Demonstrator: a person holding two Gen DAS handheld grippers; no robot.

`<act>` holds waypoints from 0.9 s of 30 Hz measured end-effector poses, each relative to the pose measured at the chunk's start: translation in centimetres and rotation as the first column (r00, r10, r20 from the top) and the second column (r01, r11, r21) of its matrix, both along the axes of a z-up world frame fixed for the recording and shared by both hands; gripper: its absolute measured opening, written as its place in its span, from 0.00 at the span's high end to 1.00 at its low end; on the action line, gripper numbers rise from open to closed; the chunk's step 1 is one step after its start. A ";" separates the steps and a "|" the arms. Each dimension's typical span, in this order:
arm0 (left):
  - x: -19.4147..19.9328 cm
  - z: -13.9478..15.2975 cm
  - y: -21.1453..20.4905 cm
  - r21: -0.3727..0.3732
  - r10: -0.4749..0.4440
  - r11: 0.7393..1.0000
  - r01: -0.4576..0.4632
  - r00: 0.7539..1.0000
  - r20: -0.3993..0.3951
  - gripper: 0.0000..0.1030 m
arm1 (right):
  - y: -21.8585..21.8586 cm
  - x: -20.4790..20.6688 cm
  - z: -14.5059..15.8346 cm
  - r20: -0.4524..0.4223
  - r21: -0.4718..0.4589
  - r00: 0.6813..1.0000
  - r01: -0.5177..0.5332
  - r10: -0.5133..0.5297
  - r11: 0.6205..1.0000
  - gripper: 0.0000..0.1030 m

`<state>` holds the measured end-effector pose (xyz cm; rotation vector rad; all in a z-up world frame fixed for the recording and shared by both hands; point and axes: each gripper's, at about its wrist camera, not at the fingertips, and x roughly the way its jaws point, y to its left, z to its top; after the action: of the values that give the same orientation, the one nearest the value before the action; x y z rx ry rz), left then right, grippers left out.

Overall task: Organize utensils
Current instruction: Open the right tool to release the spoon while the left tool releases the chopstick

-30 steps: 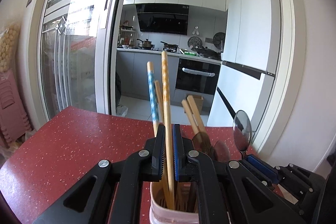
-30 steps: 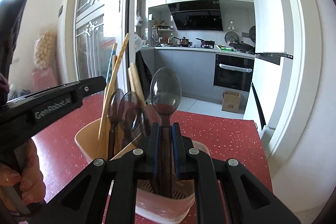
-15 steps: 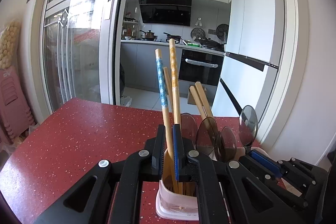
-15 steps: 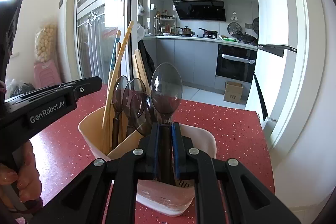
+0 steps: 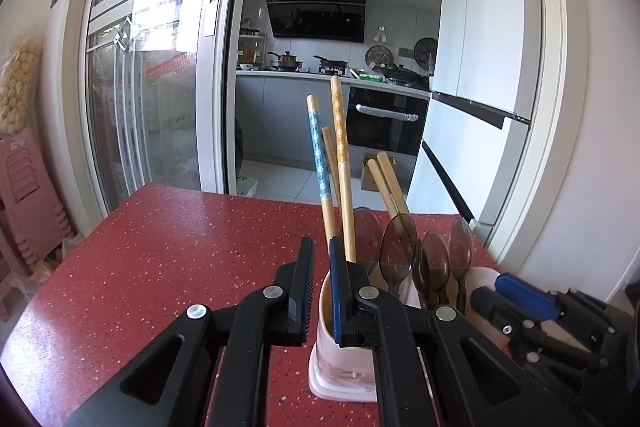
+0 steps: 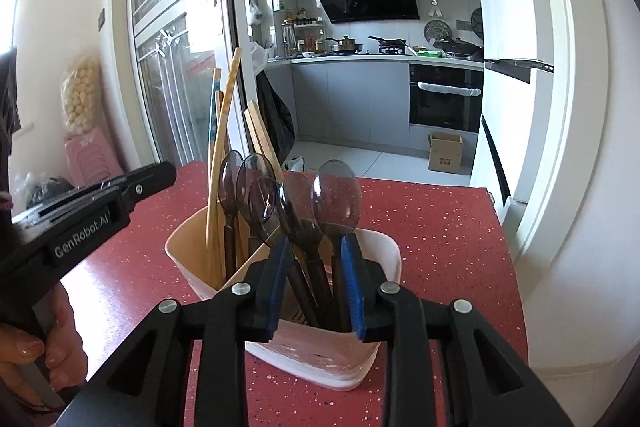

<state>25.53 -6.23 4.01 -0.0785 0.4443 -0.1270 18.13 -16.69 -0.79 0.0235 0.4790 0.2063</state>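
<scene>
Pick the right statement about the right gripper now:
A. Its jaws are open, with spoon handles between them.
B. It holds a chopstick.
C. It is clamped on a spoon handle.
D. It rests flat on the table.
A: the right gripper stands open, with the dark spoons standing free in the holder.

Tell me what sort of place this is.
Most likely a home: a red speckled table just outside a kitchen, with a range hood, built-in oven and white fridge visible through the sliding glass door.
</scene>
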 end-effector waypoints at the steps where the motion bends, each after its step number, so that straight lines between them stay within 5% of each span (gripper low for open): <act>1: -0.1 0.0 0.1 0.004 0.001 1.000 -0.001 1.000 -0.010 0.64 | 0.0 -0.2 0.1 -0.002 0.005 1.000 0.002 -0.002 1.000 0.68; 27: -2.6 -0.7 1.6 0.062 -0.010 0.998 0.017 0.993 -0.117 0.64 | -0.6 -3.7 1.0 -0.085 0.080 0.996 0.046 -0.039 0.996 0.58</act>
<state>22.95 -4.58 3.31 -0.0212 0.5652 -0.1220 14.44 -17.24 0.25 0.1227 0.5528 0.1833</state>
